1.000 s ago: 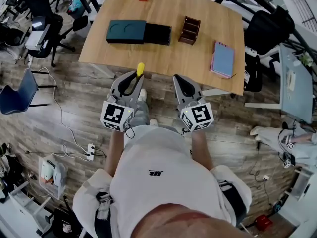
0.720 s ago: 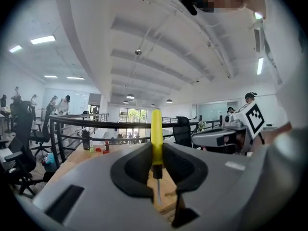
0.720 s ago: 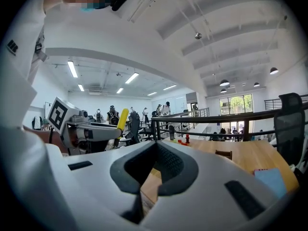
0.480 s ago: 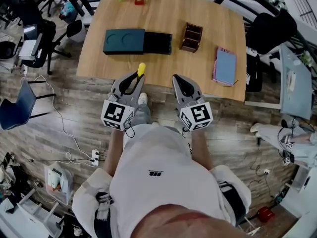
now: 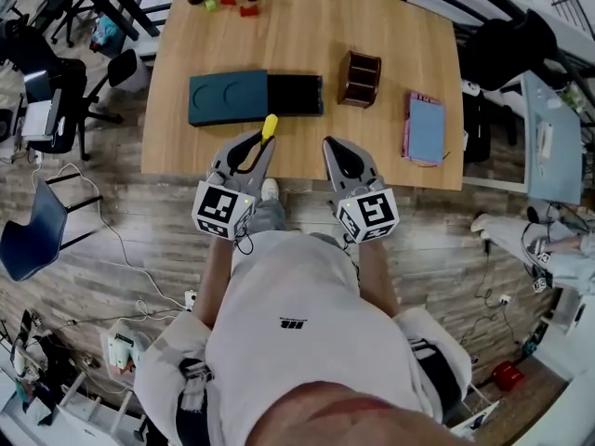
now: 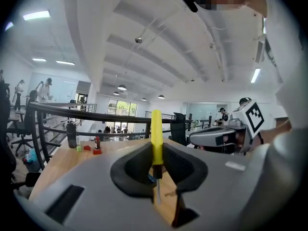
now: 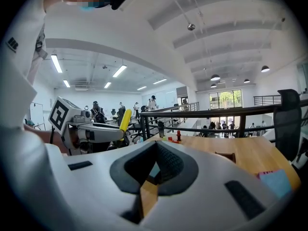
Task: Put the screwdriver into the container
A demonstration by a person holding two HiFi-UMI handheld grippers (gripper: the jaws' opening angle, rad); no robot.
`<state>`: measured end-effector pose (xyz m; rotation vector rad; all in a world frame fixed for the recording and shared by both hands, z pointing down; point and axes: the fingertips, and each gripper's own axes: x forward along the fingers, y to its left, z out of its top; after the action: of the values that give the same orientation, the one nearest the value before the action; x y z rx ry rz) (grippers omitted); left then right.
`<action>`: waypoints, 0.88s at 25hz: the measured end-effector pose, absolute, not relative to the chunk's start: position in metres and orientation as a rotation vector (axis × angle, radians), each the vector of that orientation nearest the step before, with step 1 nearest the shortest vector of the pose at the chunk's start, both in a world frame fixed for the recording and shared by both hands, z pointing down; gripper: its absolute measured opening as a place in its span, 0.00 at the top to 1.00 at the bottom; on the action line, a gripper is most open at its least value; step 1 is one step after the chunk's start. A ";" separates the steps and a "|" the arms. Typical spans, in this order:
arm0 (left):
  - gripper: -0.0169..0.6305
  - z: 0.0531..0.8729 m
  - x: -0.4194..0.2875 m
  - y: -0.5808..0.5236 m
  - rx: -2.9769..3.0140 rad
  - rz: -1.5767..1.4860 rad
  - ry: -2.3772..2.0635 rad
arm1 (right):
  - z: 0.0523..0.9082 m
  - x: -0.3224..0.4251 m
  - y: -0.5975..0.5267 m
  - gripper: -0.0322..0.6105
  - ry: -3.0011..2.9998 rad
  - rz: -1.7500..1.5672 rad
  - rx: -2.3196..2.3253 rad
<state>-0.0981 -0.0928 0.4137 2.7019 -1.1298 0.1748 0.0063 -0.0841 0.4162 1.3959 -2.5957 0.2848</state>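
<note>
Two grey hand-held grippers with dark ribbed pads hover at the near edge of a pale wooden table [image 5: 307,26]. The left hand-held gripper [image 5: 257,145] is clamped on the thin steel shaft of the screwdriver [image 5: 269,126]. Its smooth yellow handle juts past the jaws, just short of a flat teal box [image 5: 228,97] and the black tray [image 5: 295,94] touching it. The right hand-held gripper [image 5: 337,151] is pressed closed on nothing. Farther right sit a brown compartmented holder [image 5: 359,67] and a pink-edged blue notebook [image 5: 426,128].
</note>
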 end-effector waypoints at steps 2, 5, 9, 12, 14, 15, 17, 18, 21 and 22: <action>0.86 0.418 -0.100 -0.107 2.703 0.174 -1.103 | 0.421 0.002 -0.096 0.96 -2.577 0.295 1.405; 0.86 0.426 -0.103 -0.124 2.701 0.177 -1.062 | 0.427 -0.003 -0.110 0.96 -2.544 0.307 1.423; 0.86 0.436 -0.107 -0.143 2.700 0.184 -1.008 | 0.434 -0.006 -0.123 0.96 -2.501 0.324 1.458; 0.86 0.441 -0.108 -0.155 2.711 0.187 -0.973 | 0.439 -0.005 -0.132 0.96 -2.476 0.331 1.491; 0.86 0.444 -0.108 -0.162 2.719 0.198 -0.960 | 0.442 -0.005 -0.136 0.96 -2.466 0.338 1.504; 0.86 0.446 -0.108 -0.165 2.722 0.205 -0.954 | 0.443 -0.005 -0.138 0.96 -2.461 0.342 1.508; 0.86 0.450 -0.106 -0.171 2.728 0.219 -0.944 | 0.446 -0.004 -0.142 0.96 -2.453 0.349 1.511; 0.86 0.451 -0.105 -0.174 2.730 0.227 -0.941 | 0.447 -0.003 -0.143 0.96 -2.450 0.352 1.513; 0.86 0.456 -0.101 -0.184 2.741 0.257 -0.933 | 0.452 0.001 -0.148 0.96 -2.445 0.366 1.517; 0.86 0.458 -0.100 -0.187 2.744 0.265 -0.932 | 0.454 0.002 -0.150 0.96 -2.444 0.371 1.516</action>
<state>-0.0998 -0.1869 0.4575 2.7439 -0.9323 0.2653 0.0019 -0.1504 0.4535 1.5156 -2.4444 0.3710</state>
